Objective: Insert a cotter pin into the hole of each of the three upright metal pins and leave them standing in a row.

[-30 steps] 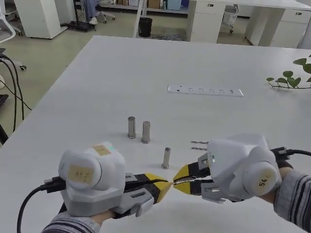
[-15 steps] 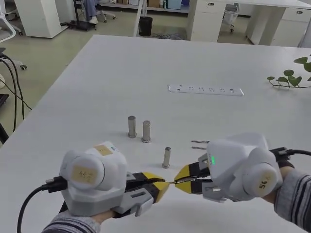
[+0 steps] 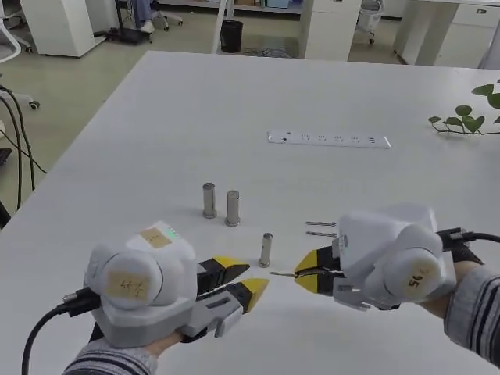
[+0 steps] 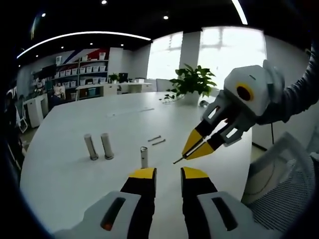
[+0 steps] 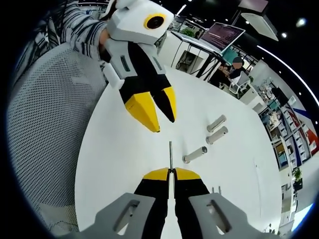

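Resting under everything is the big white table [image 3: 156, 141], and nothing standing on it has moved. The change is in the two grippers. A moment ago their yellow tips were pressed together on one thin pin, and now they are apart. The left gripper [image 3: 255, 276] has let go and pulled back a little. Its jaws stand a fair way open with nothing between them. The right gripper [image 3: 300, 274] has its jaws squeezed tight on the back end of the cotter pin [image 3: 282, 274]. So the hand-over looks done, and the right gripper alone has the pin to work with. The left metal pin [image 3: 208, 200] and the middle metal pin [image 3: 232, 208] stand upright side by side. The near metal pin [image 3: 266, 249] stands upright too, a bit apart from them and closer to the grippers. None of the three seems to have a cotter pin in it yet, though the holes are too small to see. The held cotter pin sticks straight out above the table, and its free end is near the near metal pin but not touching it. Two spare cotter pins [image 3: 320, 228] lie flat just behind the right gripper.
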A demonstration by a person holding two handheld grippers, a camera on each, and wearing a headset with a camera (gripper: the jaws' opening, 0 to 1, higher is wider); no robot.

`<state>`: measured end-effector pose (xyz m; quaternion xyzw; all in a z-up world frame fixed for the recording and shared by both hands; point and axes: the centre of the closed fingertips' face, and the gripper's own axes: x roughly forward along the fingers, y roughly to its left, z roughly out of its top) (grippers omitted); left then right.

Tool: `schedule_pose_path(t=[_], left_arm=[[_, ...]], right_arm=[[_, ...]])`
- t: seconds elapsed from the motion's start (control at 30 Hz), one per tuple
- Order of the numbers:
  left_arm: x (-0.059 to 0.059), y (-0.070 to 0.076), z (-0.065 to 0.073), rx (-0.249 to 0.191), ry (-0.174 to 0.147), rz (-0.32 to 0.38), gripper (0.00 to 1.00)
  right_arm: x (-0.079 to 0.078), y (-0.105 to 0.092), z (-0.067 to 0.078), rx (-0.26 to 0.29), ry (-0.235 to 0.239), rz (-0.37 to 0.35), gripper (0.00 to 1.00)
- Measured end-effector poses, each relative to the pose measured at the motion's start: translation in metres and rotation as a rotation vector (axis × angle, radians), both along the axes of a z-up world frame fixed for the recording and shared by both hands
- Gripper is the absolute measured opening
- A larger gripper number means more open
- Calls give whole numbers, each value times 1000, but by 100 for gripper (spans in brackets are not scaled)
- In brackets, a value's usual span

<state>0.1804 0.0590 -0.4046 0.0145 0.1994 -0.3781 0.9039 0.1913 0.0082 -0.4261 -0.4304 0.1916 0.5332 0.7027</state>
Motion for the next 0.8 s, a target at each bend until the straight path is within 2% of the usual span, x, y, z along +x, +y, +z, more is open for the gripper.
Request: schedule_pose_path(t=[0.07,0.13,0.27,0.37,0.5,0.67,0.8], left_arm=[[2,3,-2,6,6,8,18],[5,5,-3,-15,23,26,20],[12,7,-2,-17,24,54,25],[20,7,-4,14,20,71,27],[31,5,-6,12,19,101,28],[45,2,-20,28,40,144,27],[51,0,-29,50,41,159,25]], right_arm=[[5,-4,1,-1,-2,-24,0],[10,-7,1,-6,-8,-42,0],[21,-14,-1,-21,-18,-85,0],[28,-16,-1,-24,-26,-95,0],[36,-16,-2,-26,-32,-105,0],[48,-16,-4,-27,-31,-126,0],[54,-16,-7,-25,-24,-142,0]])
